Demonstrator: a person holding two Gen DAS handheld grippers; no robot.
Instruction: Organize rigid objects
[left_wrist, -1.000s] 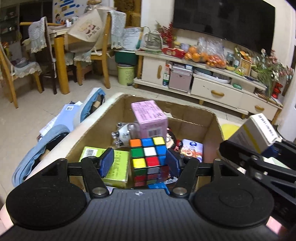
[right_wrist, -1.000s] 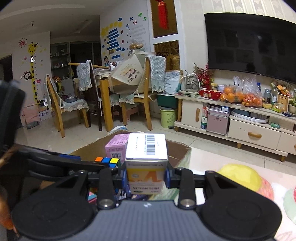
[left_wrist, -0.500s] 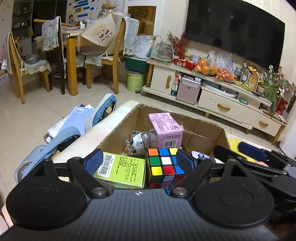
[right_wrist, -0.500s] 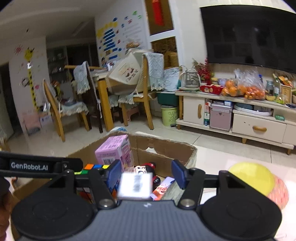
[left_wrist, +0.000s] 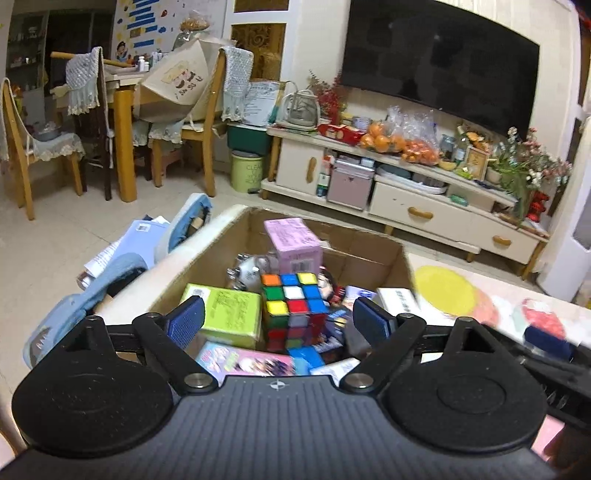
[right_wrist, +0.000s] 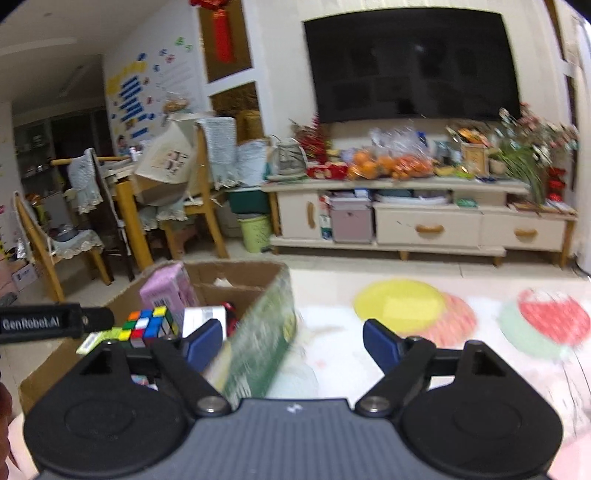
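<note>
Both grippers' fingers apart, empty, just opening, over cardboard box (left_wrist: 373, 254) with cube (left_wrist: 293, 295)

warm dim indoor light, fisheye bending at edges, heavy motion blur in right view

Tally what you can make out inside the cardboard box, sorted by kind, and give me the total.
Cardboard box, left wrist view:
Upright cartons: 3, namely the pink carton, the green carton and the white carton
Puzzle cubes: 1, the colour cube
Figurines: 1, the white figurine
Flat printed packs: at least 2; they overlap, so the count is uncertain
Total: at least 7
</note>
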